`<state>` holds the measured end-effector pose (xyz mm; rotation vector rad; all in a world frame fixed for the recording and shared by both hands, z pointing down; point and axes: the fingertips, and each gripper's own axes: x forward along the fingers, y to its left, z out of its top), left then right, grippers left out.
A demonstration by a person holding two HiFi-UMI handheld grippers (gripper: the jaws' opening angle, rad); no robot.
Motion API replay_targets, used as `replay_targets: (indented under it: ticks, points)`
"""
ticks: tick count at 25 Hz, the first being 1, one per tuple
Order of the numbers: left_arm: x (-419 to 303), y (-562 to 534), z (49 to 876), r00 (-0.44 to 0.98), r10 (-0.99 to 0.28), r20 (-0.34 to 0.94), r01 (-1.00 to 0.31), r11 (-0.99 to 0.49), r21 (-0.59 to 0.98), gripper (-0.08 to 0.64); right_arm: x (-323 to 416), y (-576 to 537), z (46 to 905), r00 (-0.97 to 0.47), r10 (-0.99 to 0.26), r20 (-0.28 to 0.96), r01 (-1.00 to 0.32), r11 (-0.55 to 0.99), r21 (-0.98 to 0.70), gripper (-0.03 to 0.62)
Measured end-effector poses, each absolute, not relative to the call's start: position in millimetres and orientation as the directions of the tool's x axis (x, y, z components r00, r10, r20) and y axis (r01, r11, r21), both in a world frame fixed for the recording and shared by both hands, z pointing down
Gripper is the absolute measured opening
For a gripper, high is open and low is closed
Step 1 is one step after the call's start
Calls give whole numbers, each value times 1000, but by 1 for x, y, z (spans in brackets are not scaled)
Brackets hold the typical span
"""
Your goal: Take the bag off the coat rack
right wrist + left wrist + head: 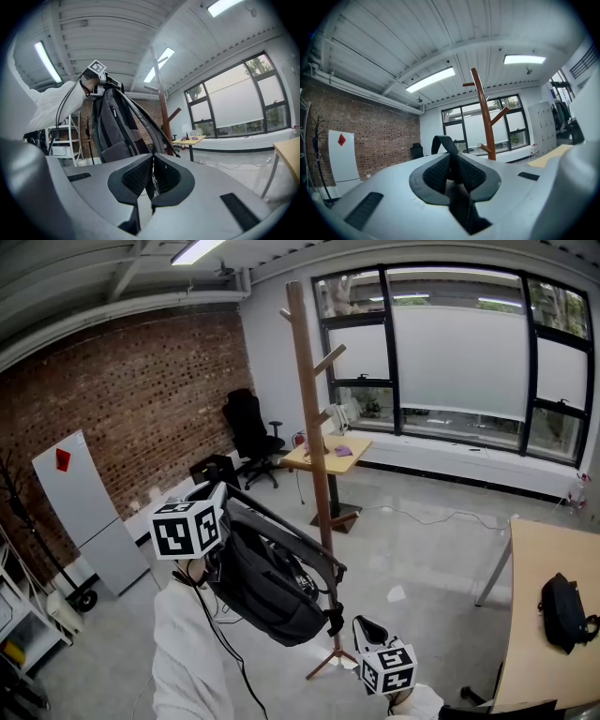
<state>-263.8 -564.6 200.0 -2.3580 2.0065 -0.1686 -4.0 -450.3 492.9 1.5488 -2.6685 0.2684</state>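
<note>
Bag point(267, 592) first: my left tongs point(452, 173) are clamped on its black carry loop point(442, 143). The webbing runs up between the ribbed pads and arches above them. My right tongs point(151, 177) have their pads together, and I see nothing held between them. They point at the bag from low on the right, near it but apart.

The bag hangs in the air from that one loop, to the near left of the coat rack point(312, 427), beside the lower part of its pole and well below the pegs. Its shoulder straps point(300, 545) reach across toward the pole, and I cannot tell whether they touch it.

I judge it soft and floppy. It sags into a rounded belly under the loop, so it seems to carry some weight, though not much. The woven fabric should not slip in the pads, and nothing about it looks fragile. The loop serves well for a single hold. If it swings, I would take a second hold on a shoulder strap or under the base.

It is a dark grey backpack with black trim, a zip down the front panel and padded straps, and a buckle point(334, 620) dangles at the bottom.

Farther right, a second dark bag point(562, 610) lies on the desk point(530, 643).
</note>
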Motion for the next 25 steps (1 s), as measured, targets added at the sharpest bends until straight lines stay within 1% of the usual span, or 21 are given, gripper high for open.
replay_targets:
  ticks: [12,25]
  points:
    - [-266,-533,187,157,-987,36,-978,-161,-133,46,-17,-428,490,-524,-844,117,-850,510,-128,14]
    - [-294,-494,188,106,-994,30,-985,-109,-133,46,-39,-404,492,-566,-814,132,-824,552,-128,14]
